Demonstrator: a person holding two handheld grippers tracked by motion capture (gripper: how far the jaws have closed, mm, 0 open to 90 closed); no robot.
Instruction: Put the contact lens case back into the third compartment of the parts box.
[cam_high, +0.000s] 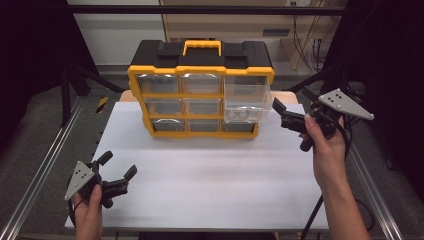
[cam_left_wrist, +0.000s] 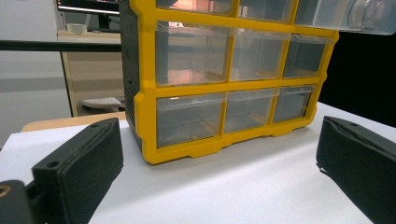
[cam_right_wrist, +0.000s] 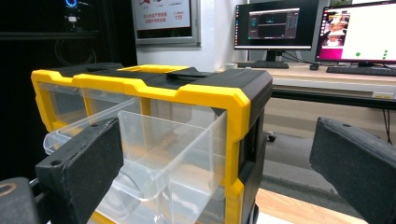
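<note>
Already out: top-right drawer pulled well forward of the organizer, clear, hanging past the yellow frame at about 1 o'clock on the mat.
Contents: roll-like round shapes on the drawer floor, seen through the clear front; too blurred to name.
Other drawers: eight more, all flush in the frame; bottom row plainly shut in the left gripper view.
Right gripper: at 3 o'clock of the organizer, just beside the drawer's right corner, jaws spread wide, holding nothing; drawer side wall between the jaws in the right gripper view, contact not discernible.
Left gripper: at 8 o'clock on the mat, well apart from the organizer, jaws wide, empty, pointed toward the bottom row.
Done: drawer opened, by the look of it.
Left, as a guess: either taking something out of or dropping something into the open drawer, or pushing it home; neither begun, nothing loose on the mat.
Likely stage: early to middle.
</note>
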